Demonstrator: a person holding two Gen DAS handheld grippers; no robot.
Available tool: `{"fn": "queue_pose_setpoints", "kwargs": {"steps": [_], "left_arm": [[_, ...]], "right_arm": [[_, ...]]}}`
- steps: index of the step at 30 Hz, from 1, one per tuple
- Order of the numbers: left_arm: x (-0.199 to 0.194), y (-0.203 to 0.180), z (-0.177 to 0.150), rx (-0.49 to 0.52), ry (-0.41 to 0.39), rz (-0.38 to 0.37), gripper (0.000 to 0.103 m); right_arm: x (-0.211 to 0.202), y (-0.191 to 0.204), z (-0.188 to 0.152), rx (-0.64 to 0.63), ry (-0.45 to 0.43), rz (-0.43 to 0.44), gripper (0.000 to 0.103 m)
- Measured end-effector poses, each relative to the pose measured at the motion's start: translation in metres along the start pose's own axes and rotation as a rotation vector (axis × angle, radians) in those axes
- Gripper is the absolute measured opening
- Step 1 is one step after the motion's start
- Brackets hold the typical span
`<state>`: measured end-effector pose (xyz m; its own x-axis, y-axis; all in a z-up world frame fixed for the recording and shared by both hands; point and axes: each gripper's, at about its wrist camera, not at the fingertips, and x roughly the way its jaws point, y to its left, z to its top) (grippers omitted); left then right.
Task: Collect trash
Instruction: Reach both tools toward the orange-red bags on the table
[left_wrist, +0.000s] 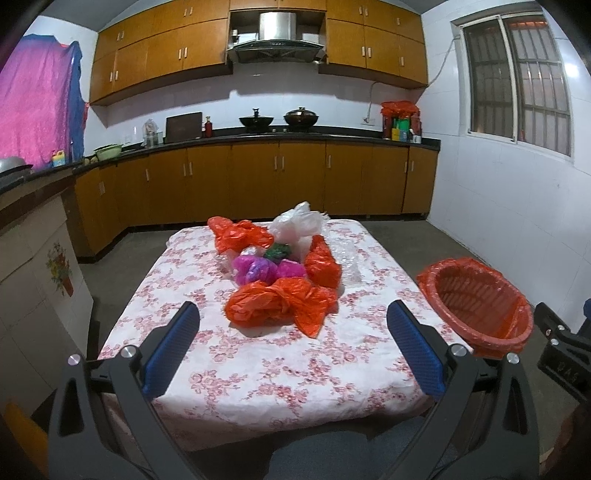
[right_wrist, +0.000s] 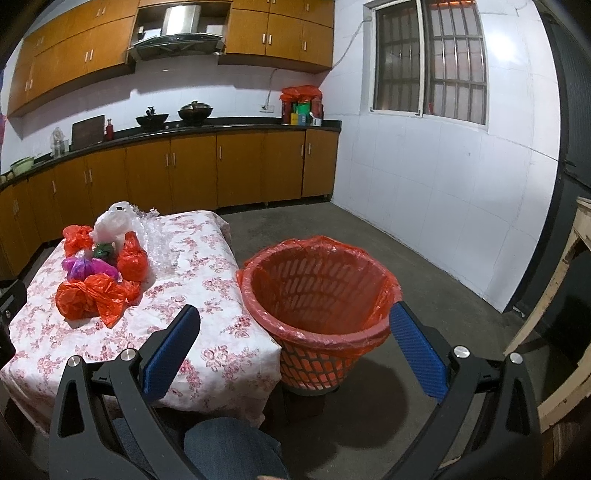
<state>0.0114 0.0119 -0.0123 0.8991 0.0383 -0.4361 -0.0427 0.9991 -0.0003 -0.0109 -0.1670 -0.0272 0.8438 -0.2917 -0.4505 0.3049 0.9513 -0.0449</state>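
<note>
1. Blue-padded fingers (left_wrist: 173, 350) of my left tool (left_wrist: 291, 350): spread wide, nothing between them, held over the near edge of the surface (left_wrist: 258, 387), pointing at the trash pile.
2. Right tool (right_wrist: 295, 347): likewise spread wide and empty, held above the floor beside the surface, aimed at the basket (right_wrist: 317, 291).
3. Knee in blue denim (right_wrist: 229, 446), low in the right wrist view, under the right tool.
4. Surface: covered in a white cloth with a red floral print; carries all the trash.
5. Trash, item one: crumpled orange plastic bag (left_wrist: 280, 302), nearest piece to my left tool, lying on the cloth. I judge it very light, soft and slippery; it will collapse under the pads, so pinch a bunched fold in the thick middle, not a loose flap.
6. Trash, remainder, lying behind and touching one another: magenta bag (left_wrist: 258, 269), a small dark green wad (left_wrist: 277, 253), upright orange bag (left_wrist: 321, 266), second orange bag at the far left (left_wrist: 236, 232), white bag (left_wrist: 295, 221), clear film (left_wrist: 345, 258) on the right. All look light and limp; the clear film is likely the slickest.
7. Basket: red lattice, lined with an orange bag folded over its rim, standing on the floor just beside the right edge of the surface. Appears empty; collection not yet begun, in my judgement.
</note>
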Motion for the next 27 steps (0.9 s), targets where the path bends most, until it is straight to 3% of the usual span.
{"fn": "queue_pose_setpoints", "kwargs": {"steps": [7,16,21,27], "left_arm": [[0.027,0.04,0.0,-0.064,0.037,0.087,0.099],[0.061,0.099,0.002,-0.131,0.06,0.212,0.099],[0.085,0.121,0.004,-0.159,0.069,0.24,0.099],[0.106,0.133,0.007,-0.161,0.066,0.257,0.099]], "right_arm": [[0.027,0.03,0.009,-0.042,0.014,0.049,0.101],[0.083,0.098,0.028,-0.086,0.057,0.238,0.101],[0.123,0.147,0.042,-0.113,0.099,0.341,0.085],[0.169,0.194,0.045,-0.162,0.161,0.39,0.082]]}}
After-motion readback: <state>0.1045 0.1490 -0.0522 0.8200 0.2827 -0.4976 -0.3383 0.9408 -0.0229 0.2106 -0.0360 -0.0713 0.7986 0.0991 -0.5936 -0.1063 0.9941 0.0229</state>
